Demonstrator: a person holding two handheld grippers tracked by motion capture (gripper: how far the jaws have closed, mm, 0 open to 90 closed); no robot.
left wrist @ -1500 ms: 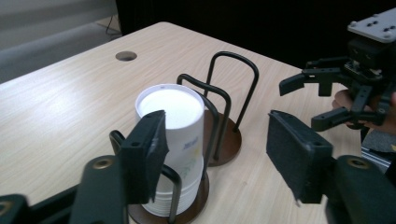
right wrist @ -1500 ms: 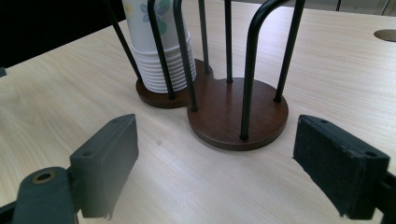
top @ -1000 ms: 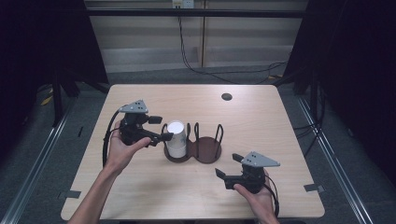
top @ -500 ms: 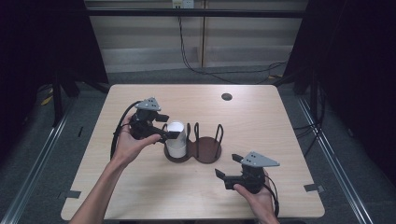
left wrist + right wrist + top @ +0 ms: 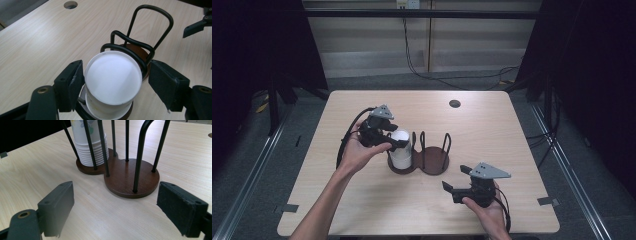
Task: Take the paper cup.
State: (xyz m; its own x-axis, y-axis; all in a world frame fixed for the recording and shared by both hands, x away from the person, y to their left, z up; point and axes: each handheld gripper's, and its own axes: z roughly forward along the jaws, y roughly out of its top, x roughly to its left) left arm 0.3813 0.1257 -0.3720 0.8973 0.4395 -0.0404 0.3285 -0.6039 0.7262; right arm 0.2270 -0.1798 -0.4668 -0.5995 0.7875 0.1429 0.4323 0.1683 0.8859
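A stack of upside-down white paper cups [image 5: 401, 152] [image 5: 112, 77] [image 5: 88, 142] stands in the left ring of a two-ring holder [image 5: 434, 161] [image 5: 130, 180] made of a brown wooden base and black wire loops [image 5: 152, 15]. My left gripper [image 5: 401, 141] [image 5: 115, 82] straddles the top cup and its jaws have just been closing. The left pad [image 5: 76, 82] sits against the cup's side, while the right pad [image 5: 162, 85] stands just clear, beyond a wire. My right gripper [image 5: 455, 178] [image 5: 115, 205] rests open on the table in front of the holder's empty right ring.
The light wooden table [image 5: 362, 200] has a round hole [image 5: 455, 104] [image 5: 70, 4] near its far edge. The left gripper's cable loops beside the person's left wrist. In the left gripper view, the right gripper's jaw tip [image 5: 197, 25] shows at the top right.
The left gripper slid right onto the cup stack, and its jaws narrowed around the top cup. The right gripper stayed in place.
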